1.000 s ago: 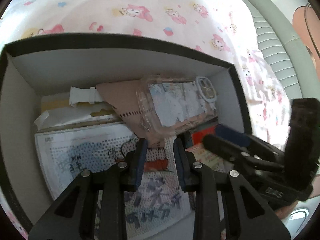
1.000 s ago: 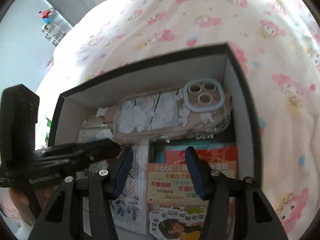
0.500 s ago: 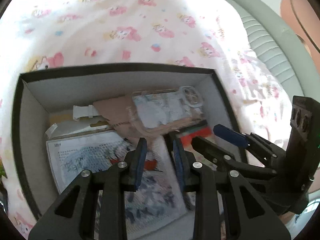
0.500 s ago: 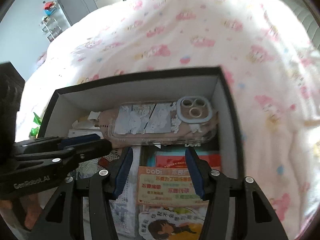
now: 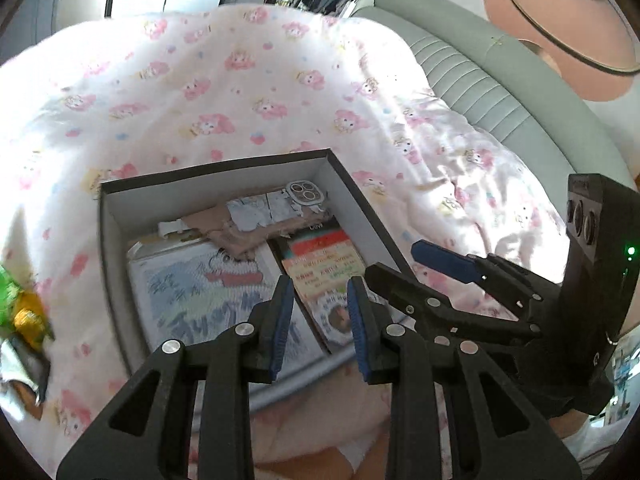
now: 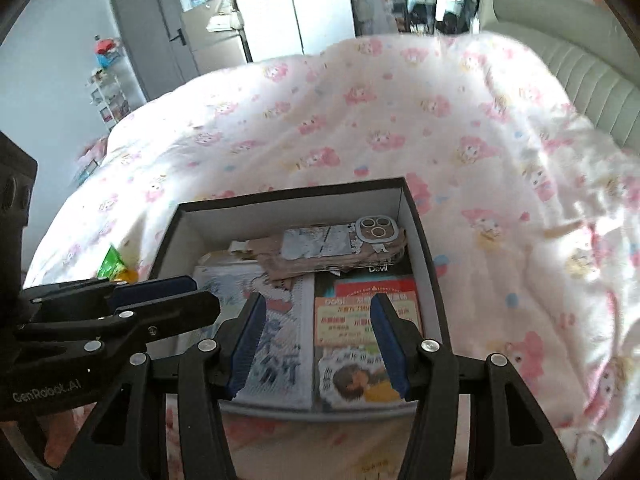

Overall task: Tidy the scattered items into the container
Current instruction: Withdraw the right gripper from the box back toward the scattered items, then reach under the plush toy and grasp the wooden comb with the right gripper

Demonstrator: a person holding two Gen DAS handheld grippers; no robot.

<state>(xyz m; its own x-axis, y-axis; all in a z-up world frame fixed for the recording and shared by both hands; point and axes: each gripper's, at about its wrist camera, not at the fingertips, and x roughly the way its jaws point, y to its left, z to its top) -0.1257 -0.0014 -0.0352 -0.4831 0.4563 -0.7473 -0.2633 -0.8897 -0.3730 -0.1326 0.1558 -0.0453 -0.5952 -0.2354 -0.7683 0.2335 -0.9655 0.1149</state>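
I have pulled both hands back and up from the box (image 6: 424, 240) over the last second: it sat large under my fingers and now lies farther off on the bed (image 6: 360, 120), its whole dark rim in view. My left gripper (image 5: 316, 312) has its blue pads parted with nothing between them, and my right gripper (image 6: 316, 344) is spread wider, also empty. I take that to mean the phone case (image 6: 340, 244) is placed and I am free for the next item.

The case is clear glossy plastic over a pale print, with a raised ring around three round lens cut-outs. It lies flat across the far end of the box, resting on brown card. Below it are flat printed sheets: a dotted picture sheet (image 5: 200, 284) on the left and a glossy orange-and-red booklet (image 6: 364, 320) on the right. The box walls are stiff white card inside, black outside.

To the left of the box, on the soft wrinkled quilt, crinkly green and yellow wrappers (image 5: 20, 308) still lie outside, probably next.
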